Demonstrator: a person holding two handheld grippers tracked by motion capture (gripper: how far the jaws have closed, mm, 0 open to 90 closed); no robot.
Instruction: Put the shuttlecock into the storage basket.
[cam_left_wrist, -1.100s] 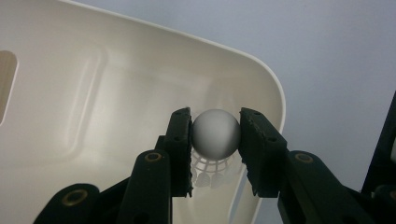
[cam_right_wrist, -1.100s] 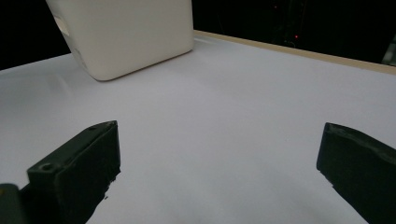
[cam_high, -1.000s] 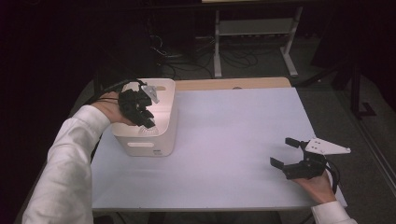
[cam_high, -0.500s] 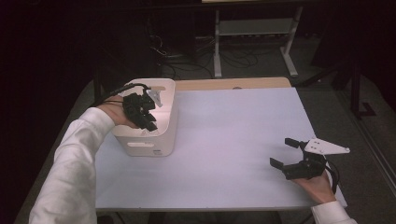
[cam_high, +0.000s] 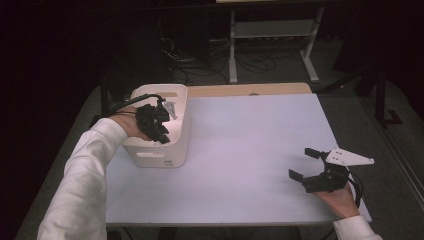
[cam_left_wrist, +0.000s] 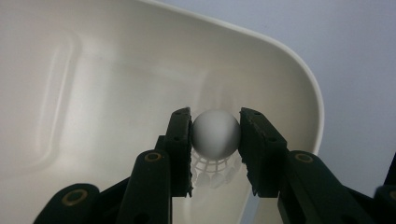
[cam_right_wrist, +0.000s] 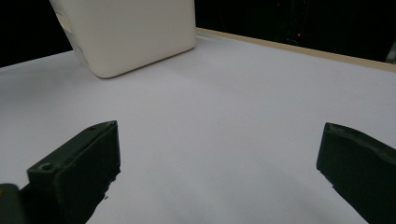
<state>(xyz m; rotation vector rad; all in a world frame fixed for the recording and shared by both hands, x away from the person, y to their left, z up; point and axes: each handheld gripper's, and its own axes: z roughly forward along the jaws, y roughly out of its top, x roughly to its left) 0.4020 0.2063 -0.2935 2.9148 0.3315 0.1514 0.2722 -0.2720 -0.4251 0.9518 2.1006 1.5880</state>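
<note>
A white bin (cam_high: 167, 145) is seen at the far left of the white table (cam_high: 250, 145), near the left edge. The left gripper (cam_high: 161, 122) is held over the bin's open top, pointed down into it, with a white sleeve (cam_high: 82, 180) trailing to the near left. In the left gripper view a shuttlecock (cam_left_wrist: 215, 135) is pinched between the jaws: the pads (cam_left_wrist: 183, 140) are pressed on both sides of its round cork head, the white lattice skirt is pointed back toward the camera. The shuttlecock is held inside the bin (cam_left_wrist: 93, 93), above the bin floor, close to the rounded corner of the rim; touching of the floor cannot be told. The right gripper (cam_high: 306, 165) is seen at the near right of the table, well apart from the bin, low over the surface. Its jaws are spread wide with nothing between them; in the right gripper view bare table (cam_right_wrist: 224, 121) lies between them and the bin (cam_right_wrist: 126, 32) is seen at far left
</note>
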